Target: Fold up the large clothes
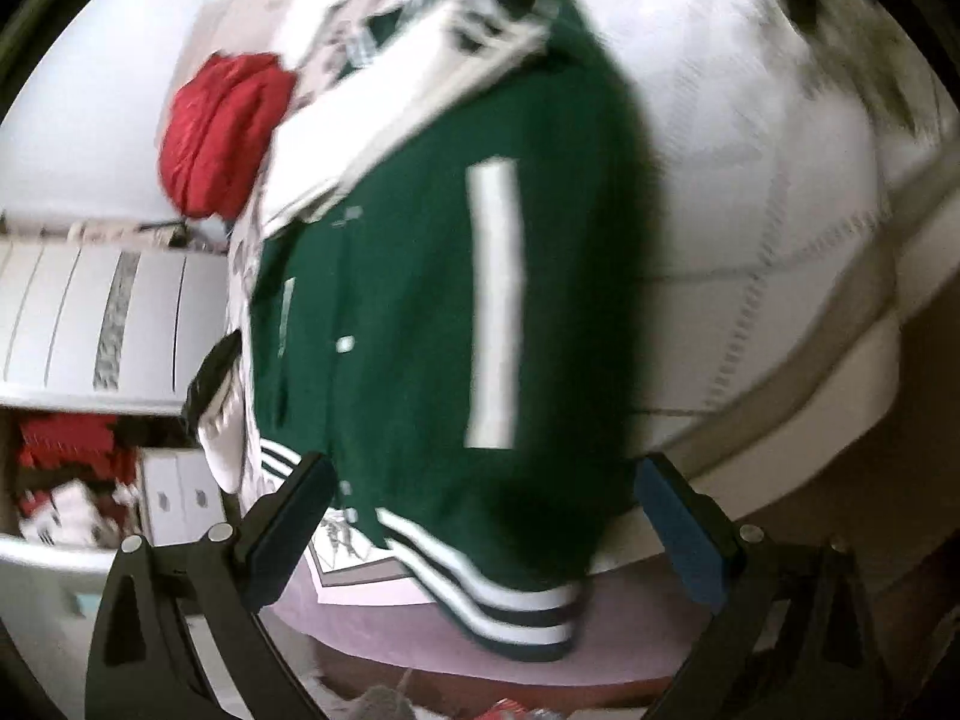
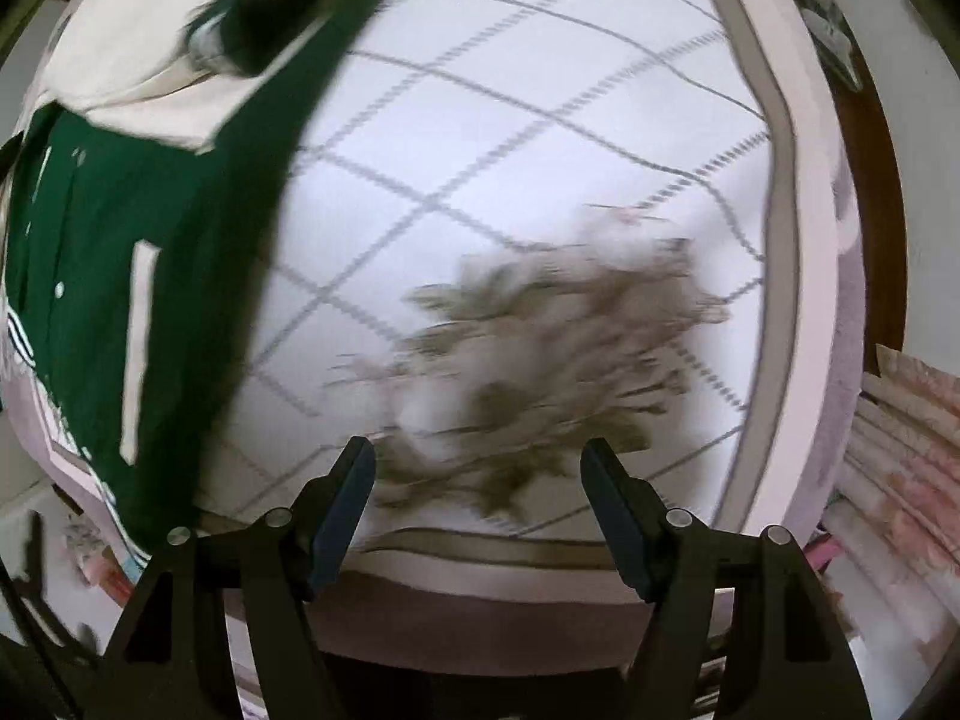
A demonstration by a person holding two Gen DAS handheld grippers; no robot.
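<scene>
1. Both grippers, left gripper [image 1: 480, 516] and right gripper [image 2: 477, 498], stand spread wide and pinch nothing.
2. Green jacket [image 1: 420, 300] lies flat on the bed [image 2: 510, 150], its striped hem [image 1: 480, 594] reaching the near edge.
3. Right of the jacket, the checked cover lies bare.

- The left hand-held gripper [image 1: 483, 531] is built of matte black plastic, with two angular fingers [image 1: 288, 516] that taper toward their tips.
- Dark blue pads line the inner faces of its fingers.
- Round silver screw heads [image 1: 219, 533] sit at the finger pivots.
- The right hand-held gripper [image 2: 477, 510] has the same black frame, dark pads and silver pivot screws [image 2: 678, 517].
</scene>
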